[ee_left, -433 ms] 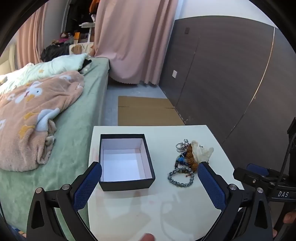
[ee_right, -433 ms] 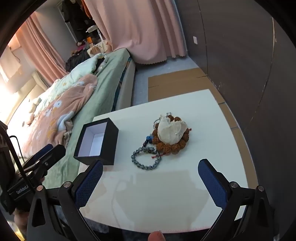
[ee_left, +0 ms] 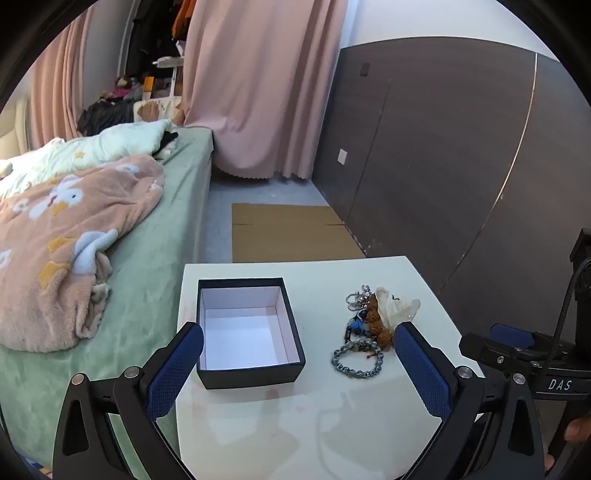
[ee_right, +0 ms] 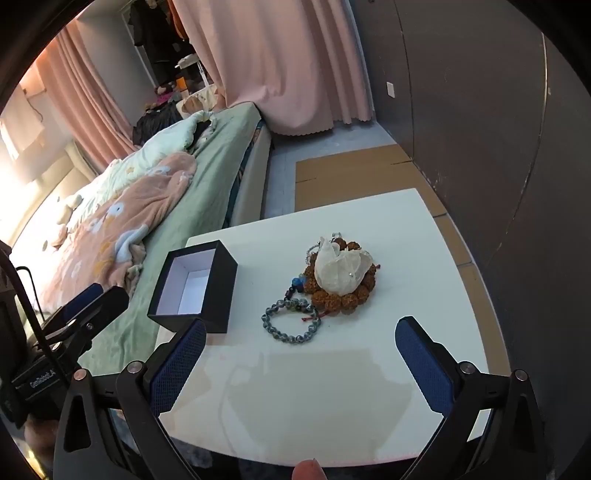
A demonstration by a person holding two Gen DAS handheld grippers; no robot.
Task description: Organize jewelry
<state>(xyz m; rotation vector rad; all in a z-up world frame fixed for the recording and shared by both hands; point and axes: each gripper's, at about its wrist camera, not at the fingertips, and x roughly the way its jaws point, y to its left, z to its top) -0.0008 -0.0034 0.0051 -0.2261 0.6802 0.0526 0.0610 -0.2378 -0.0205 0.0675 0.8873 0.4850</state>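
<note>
Well clear of table [ee_right: 424, 236] edges: jewelry [ee_right: 332, 280]

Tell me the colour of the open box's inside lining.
White inside the black box; clearest in the left wrist view.

I'm in a bedroom at home: a bed [ee_left: 155, 236] with a green sheet and a rumpled peach blanket [ee_left: 62, 236] runs along my left, pink curtains [ee_left: 258, 88] hang to the floor, and clothes [ee_left: 155, 33] hang in the far corner. I work at a small white table [ee_left: 295, 424] just beside the bed.
</note>
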